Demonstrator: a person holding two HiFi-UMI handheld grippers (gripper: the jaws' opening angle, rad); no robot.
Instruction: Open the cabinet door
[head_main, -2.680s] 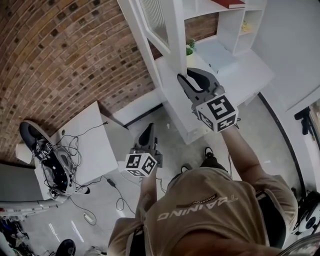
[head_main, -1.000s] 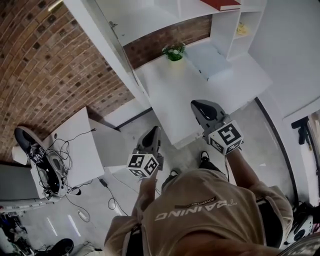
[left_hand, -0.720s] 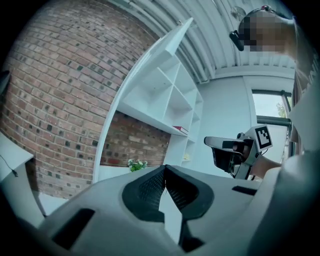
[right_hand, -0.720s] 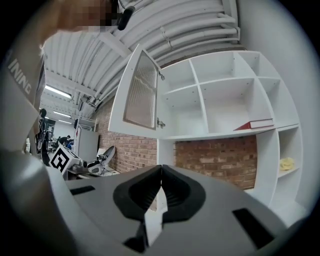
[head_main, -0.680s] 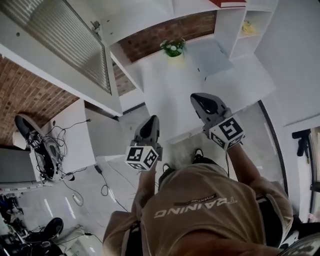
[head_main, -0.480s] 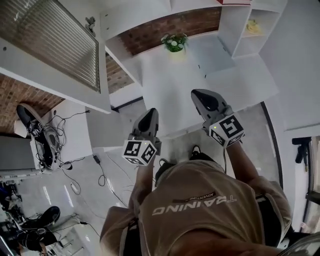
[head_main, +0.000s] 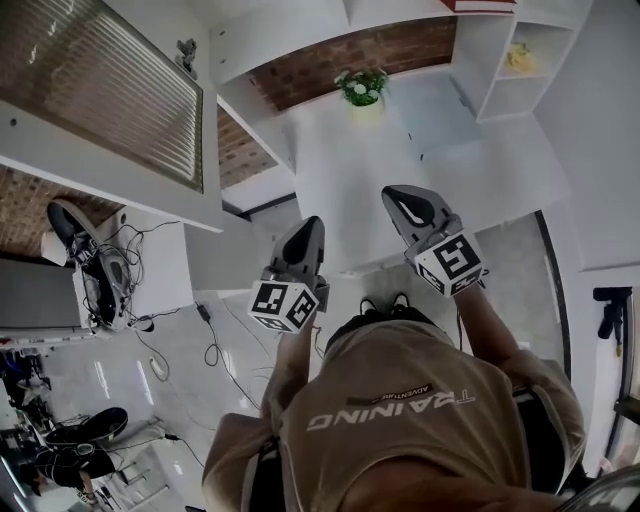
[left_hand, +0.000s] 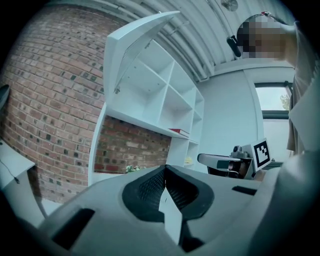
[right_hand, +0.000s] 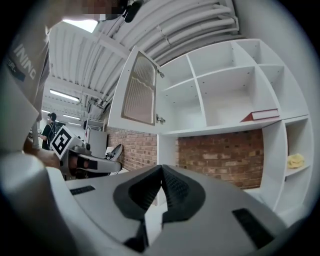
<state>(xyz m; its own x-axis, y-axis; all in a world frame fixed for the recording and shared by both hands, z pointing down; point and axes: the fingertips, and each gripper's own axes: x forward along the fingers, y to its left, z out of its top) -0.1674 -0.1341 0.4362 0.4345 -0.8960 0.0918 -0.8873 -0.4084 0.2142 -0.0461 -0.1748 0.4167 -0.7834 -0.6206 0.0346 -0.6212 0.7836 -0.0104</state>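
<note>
**Cabinet door's open, both grippers empty**

The cabinet door (head_main: 110, 100), the one with the ribbed glass panel, stands swung wide out from the white shelf unit (right_hand: 225, 95). In the head view it's up at my left. My left gripper (left_hand: 165, 172) and right gripper (right_hand: 161, 172) are both pinched closed on nothing, side by side in front of me, well apart from the door. There's a red book (right_hand: 260, 115) on one shelf and a little plant (head_main: 362, 86) on the counter (head_main: 470, 170).

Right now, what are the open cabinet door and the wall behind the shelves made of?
The cabinet door looks like smooth white painted wood or laminate around a ribbed panel, maybe glass or plastic: its fine ridges catch light. The wall is rough red-brown brick, with pale mortar lines showing.
</note>
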